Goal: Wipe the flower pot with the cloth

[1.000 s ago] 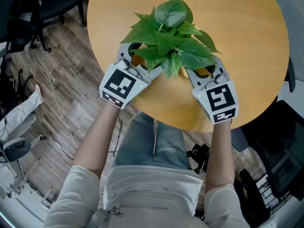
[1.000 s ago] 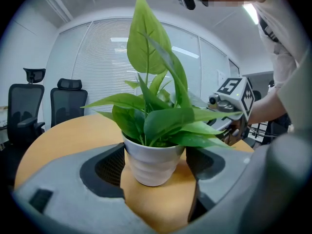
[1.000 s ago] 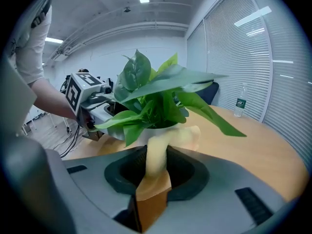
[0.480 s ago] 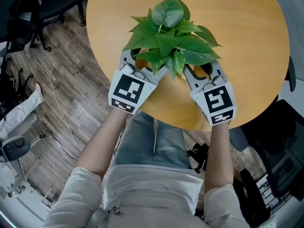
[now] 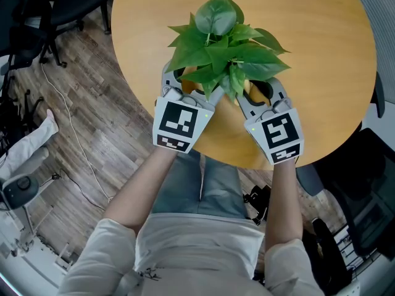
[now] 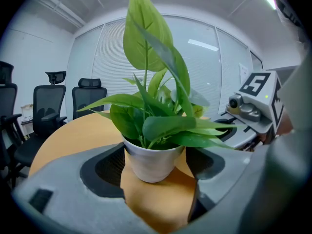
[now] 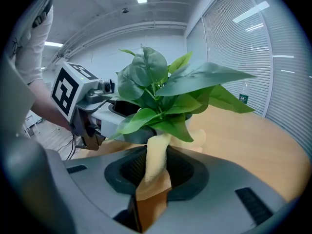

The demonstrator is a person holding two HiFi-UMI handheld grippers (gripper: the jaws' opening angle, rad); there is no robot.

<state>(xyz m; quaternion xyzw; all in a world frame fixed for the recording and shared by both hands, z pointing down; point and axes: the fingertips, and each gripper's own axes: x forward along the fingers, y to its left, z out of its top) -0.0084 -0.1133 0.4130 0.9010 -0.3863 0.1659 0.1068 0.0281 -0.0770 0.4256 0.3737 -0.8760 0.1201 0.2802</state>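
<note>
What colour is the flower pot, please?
White; the left gripper view shows the flower pot best.

Pale short-sleeved shirt (image 5: 197, 245), grey-blue trousers (image 5: 200, 187). Grey left gripper (image 6: 153, 172) and right gripper (image 7: 155, 179), each capped by a white cube (image 5: 180, 125) with black square markers.

The head camera looks steeply down on the white ribbed pot (image 6: 151, 162) of green leaves on a round wooden table (image 5: 321, 54); both gripper cameras face that pot close-up, low, from either side of it.

A round wooden table (image 5: 321, 54) stands on plank flooring (image 5: 92, 103) near black office chairs (image 6: 87, 99).
</note>
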